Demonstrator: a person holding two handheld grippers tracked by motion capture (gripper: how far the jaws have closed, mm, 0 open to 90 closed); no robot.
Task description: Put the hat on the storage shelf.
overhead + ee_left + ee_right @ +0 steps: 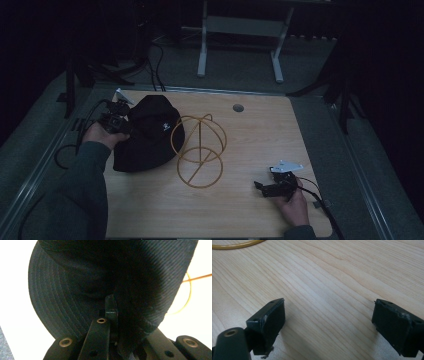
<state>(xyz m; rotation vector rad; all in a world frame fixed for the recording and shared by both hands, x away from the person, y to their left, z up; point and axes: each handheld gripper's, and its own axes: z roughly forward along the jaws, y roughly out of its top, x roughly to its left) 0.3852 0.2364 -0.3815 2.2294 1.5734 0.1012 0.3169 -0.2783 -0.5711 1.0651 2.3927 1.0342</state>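
1. High view: your left gripper [116,121] is pinched shut on the edge of the black hat [147,132], which sits at the left of the wooden table [260,130], its right side touching the yellow wire stand [199,150]. The hat looks meant for that stand, so I judge the step in hand to be lifting it clear. Raise it straight enough that the brim comes off the table before you carry it sideways, or the trailing cloth may drag on the wire loops and tip the stand.

2. High view again: your right gripper [272,187] rests low at the table's right side, well apart from the stand, with nothing in it. If the stand wobbles, it is free to steady the base ring.

3. Left gripper view: the jaws are closed on a fold of the hat [100,282], the cloth squeezed between them and the stitched brim hanging to the left. The hold is on a thin fold only; keep the squeeze firm and move slowly so the fabric does not slide out. A bit of the wire stand [188,287] shows at the right.

4. Right gripper view: the jaws stand wide apart over bare table [332,285], gripping nothing; an arc of the stand's ring [235,245] lies at the top left.

5. Count: one hat, one wire stand, two grippers, one table.
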